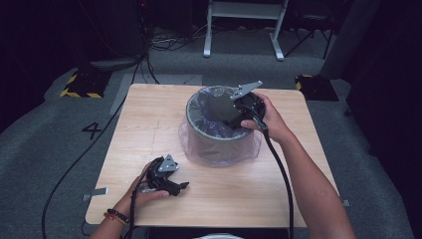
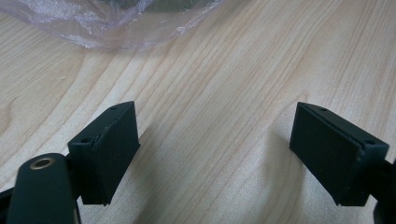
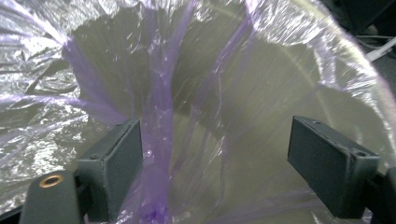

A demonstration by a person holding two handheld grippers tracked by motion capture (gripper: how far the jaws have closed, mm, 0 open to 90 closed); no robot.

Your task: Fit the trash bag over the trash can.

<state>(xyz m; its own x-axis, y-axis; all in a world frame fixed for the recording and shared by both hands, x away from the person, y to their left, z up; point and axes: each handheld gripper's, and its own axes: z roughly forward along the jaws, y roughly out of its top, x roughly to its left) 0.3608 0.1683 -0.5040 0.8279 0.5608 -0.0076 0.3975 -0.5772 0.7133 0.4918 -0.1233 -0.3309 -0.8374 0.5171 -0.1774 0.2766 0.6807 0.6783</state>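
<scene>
A round grey bin [image 1: 219,144] stands in the middle of the table, lined with a thin purple plastic bag [image 1: 249,147] folded over its rim and hanging down its outside. My right gripper [image 1: 228,115] reaches down into the bin's mouth from the right side. In the right gripper view its jaws stand open [image 3: 215,128] over the crinkled bag lining [image 3: 261,74], and a purple fold [image 3: 156,140] runs down beside the left pad. My left gripper [image 1: 182,187] rests low over the table near the front left, open [image 2: 215,116], with bare wood between its pads.
The light wooden table [image 1: 149,124] has bare wood to the left of and in front of the bin. The bag's loose skirt [image 2: 116,23] lies on the wood just beyond the left gripper. Grey carpet, cables and a white frame [image 1: 244,30] lie beyond the table.
</scene>
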